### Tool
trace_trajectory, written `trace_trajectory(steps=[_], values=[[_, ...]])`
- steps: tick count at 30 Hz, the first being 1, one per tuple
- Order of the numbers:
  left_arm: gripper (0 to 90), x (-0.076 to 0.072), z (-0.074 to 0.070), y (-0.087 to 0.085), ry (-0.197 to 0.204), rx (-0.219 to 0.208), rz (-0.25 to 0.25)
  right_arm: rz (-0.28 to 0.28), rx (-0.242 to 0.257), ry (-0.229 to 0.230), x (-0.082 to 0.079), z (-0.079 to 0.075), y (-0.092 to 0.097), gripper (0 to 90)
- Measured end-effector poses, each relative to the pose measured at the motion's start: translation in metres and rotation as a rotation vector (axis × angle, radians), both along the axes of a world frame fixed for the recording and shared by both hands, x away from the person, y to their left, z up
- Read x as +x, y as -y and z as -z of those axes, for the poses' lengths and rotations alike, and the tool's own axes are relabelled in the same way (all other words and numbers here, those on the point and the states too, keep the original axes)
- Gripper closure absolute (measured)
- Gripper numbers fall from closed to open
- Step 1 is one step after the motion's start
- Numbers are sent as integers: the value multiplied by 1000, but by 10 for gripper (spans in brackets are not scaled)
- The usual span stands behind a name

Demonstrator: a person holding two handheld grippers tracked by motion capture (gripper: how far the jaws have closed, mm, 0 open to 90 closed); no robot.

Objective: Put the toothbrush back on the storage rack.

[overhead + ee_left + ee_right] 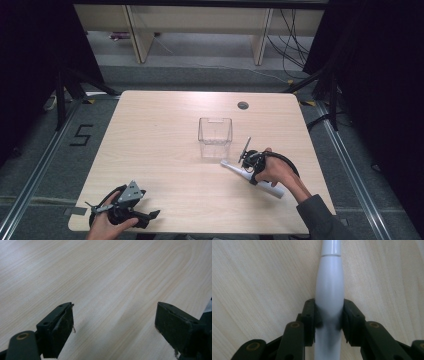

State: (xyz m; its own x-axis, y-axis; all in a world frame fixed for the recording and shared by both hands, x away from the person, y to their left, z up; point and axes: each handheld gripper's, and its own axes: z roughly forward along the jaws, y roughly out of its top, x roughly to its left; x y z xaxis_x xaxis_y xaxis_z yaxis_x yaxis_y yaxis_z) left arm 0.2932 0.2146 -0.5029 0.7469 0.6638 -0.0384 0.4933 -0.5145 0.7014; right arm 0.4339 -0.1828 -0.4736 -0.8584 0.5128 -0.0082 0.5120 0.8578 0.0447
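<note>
From above, the left gripper point(131, 209) sits nearest, at the front left corner of the pale wooden worktop point(165, 140), held in a hand. To the right, the right gripper point(251, 162) is down on a white electric toothbrush point(250, 176) lying flat just in front of a clear plastic container point(215, 136).

In the left gripper view, the jaws stand spread wide over bare wood.

In the right gripper view, the jaws pinch the toothbrush's handle from both sides.
</note>
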Motion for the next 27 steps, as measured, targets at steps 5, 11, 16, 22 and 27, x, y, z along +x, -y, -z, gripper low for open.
trace_trajectory(steps=[5,11,16,22,27], values=[[150,0,0,0,2,3,3,13,-9,-9,2,-1,1,666],[150,0,0,0,1,0,-1,-30,-22,-4,3,1,0,666],[151,0,0,0,-1,-11,-1,-33,-30,11,0,-2,2,667],[151,0,0,0,-5,-9,-2,-44,-23,27,-2,-4,7,667],[150,0,0,0,-2,-3,2,-32,15,61,-9,-16,13,668]])
